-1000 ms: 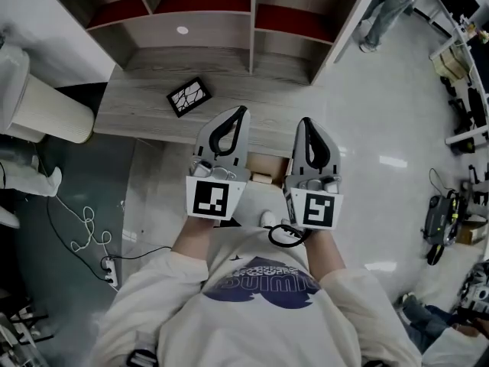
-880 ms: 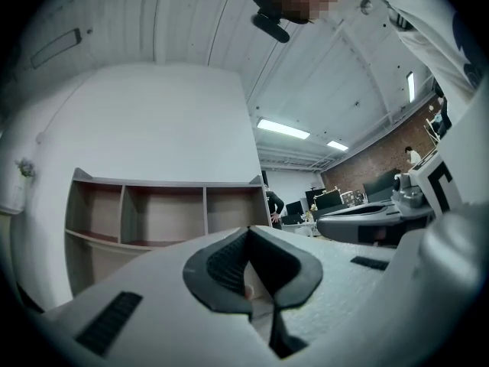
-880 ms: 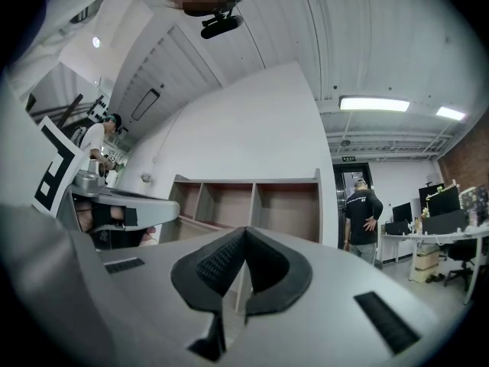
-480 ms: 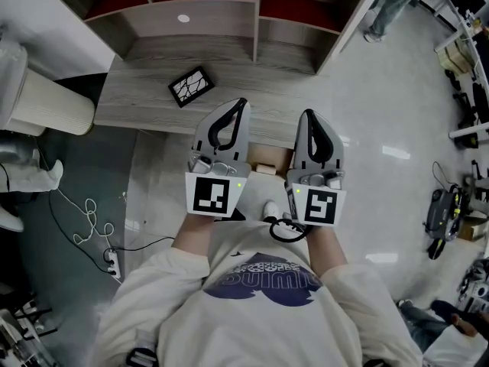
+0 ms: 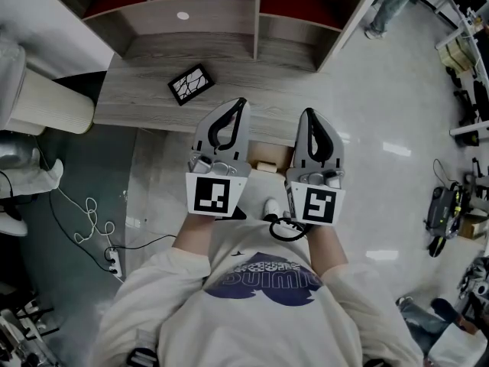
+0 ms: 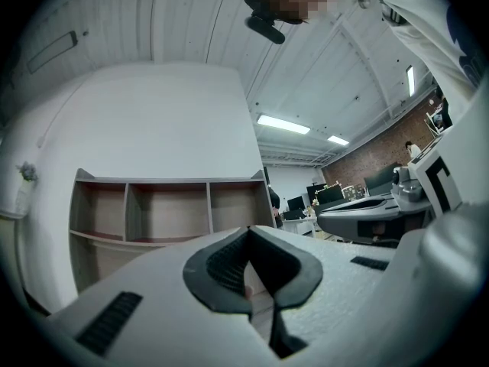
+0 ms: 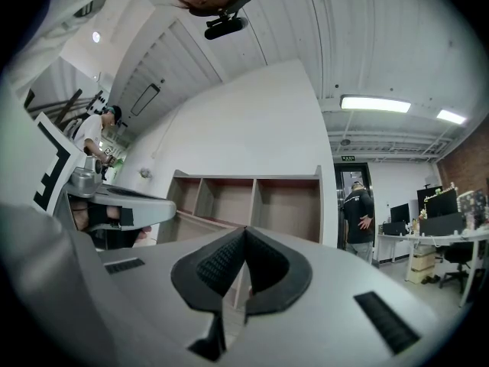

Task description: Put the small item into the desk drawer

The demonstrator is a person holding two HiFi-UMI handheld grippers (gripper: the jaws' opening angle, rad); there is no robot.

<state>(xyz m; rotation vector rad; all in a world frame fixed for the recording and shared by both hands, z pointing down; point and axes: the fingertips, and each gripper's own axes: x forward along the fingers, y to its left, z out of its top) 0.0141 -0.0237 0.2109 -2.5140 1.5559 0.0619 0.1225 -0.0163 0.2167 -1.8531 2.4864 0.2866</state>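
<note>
1. Jaws of the left gripper [image 5: 243,107] are pressed together with nothing between them; its own view shows the dark pads meeting at the tip.
2. Right gripper [image 5: 306,116] is likewise closed and empty, its jaws shut pad to pad.
3. Both grippers are held side by side over the front edge of the desk [image 5: 137,104], tips pointing toward the desk's back.
4. The small item [image 5: 190,85], a dark flat square with white branching lines, lies on the desk top. It is left of the left gripper's tip and apart from it, and neither gripper touches it.
5. A shelf unit [image 5: 256,21] with open compartments stands along the desk's back edge; both gripper views face it.
6. Below the desk's front edge, between the two grippers, a tan box-like shape [image 5: 267,163] shows — whether it is the drawer I cannot tell.
7. Left of the desk stands a pale cylinder [image 5: 46,109], and a white cable [image 5: 84,232] trails on the floor [image 5: 367,167] — below the desk's left end as the head view shows it.
</note>
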